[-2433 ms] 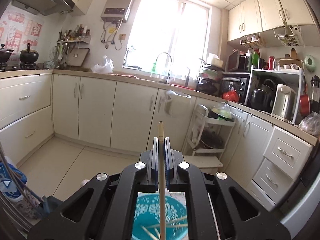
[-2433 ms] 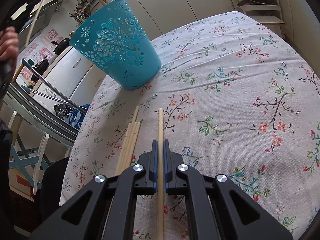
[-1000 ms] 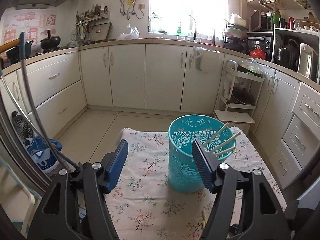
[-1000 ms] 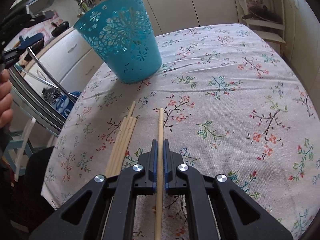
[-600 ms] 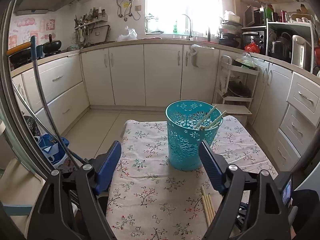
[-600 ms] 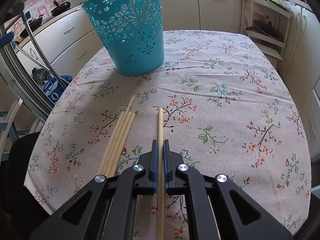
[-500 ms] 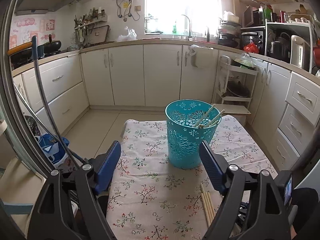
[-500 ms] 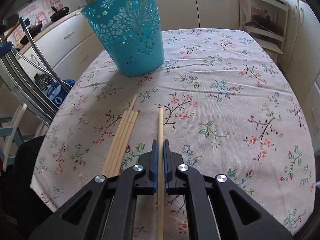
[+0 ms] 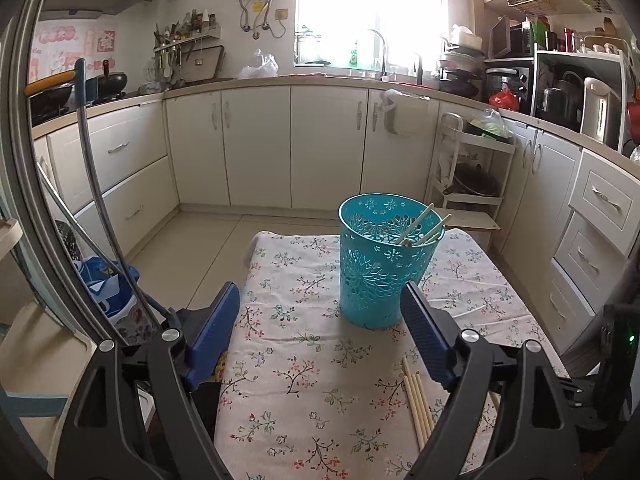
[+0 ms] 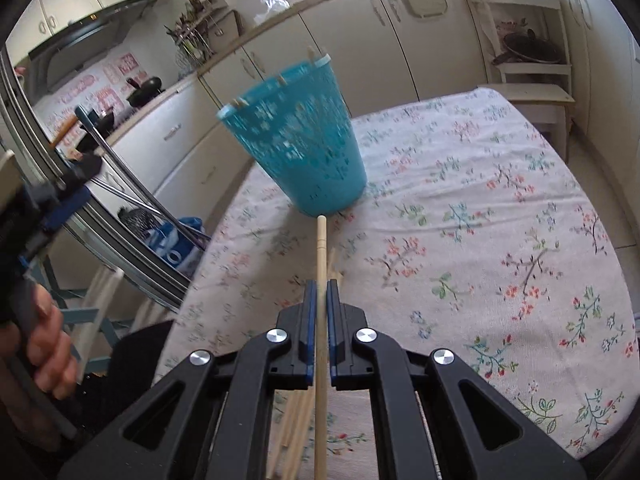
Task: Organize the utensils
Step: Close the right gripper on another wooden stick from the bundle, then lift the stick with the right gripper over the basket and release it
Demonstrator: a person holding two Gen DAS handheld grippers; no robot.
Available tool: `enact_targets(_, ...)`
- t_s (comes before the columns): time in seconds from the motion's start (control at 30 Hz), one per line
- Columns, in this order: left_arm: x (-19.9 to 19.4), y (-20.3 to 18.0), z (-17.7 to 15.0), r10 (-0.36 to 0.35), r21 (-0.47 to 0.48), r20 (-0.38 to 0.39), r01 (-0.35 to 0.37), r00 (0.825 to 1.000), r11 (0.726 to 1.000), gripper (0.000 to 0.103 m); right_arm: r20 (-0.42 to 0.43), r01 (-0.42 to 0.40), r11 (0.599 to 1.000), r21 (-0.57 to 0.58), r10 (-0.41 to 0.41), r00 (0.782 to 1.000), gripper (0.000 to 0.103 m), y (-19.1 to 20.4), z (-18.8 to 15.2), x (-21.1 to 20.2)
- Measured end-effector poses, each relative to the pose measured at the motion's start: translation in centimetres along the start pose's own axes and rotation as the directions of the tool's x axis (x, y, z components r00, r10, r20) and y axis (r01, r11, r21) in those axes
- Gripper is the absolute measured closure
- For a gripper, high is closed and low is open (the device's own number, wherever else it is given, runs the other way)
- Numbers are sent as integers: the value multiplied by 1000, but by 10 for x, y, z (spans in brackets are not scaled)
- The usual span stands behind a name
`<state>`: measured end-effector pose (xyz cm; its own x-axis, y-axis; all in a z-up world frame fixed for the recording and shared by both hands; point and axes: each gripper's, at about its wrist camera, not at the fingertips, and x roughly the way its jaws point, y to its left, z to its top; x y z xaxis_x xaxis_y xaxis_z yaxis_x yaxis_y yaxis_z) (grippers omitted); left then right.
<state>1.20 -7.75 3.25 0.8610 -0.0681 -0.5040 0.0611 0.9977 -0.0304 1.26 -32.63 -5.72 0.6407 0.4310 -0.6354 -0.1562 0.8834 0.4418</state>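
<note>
A teal perforated utensil holder (image 9: 382, 268) stands on the floral tablecloth (image 9: 304, 380) and holds several wooden chopsticks (image 9: 424, 228). It also shows in the right wrist view (image 10: 298, 144), blurred. My left gripper (image 9: 320, 340) is open and empty, held back from the holder above the table. My right gripper (image 10: 321, 294) is shut on one wooden chopstick (image 10: 321, 256), lifted above the cloth with its tip pointing at the holder's base. Several loose chopsticks (image 9: 418, 404) lie on the cloth at the near right, partly hidden under my right gripper in its own view (image 10: 298, 432).
Cream kitchen cabinets (image 9: 260, 144) line the far wall and both sides. A white rack with pans (image 9: 470, 176) stands beyond the table. A metal chair frame (image 9: 92, 200) and a blue bag (image 9: 108, 284) are at the left. The table's left edge (image 9: 236, 344) is near my left gripper.
My left gripper let its chopstick go into the holder, opened and pulled back. My right gripper has lifted its chopstick off the cloth and swung it toward the holder.
</note>
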Motion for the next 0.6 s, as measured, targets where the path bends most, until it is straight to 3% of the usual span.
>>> enact_targets(0.3, 0, 8, -8, -8, -24, -13, 7, 1000, 1000, 24, 161, -108, 993, -43, 113, 980, 97, 37, 57, -28)
enact_targets(0.6, 8, 18, -18, -17, -57, -44, 14, 999, 998, 24, 374, -117, 986, -121, 155, 914, 97, 74, 154, -21)
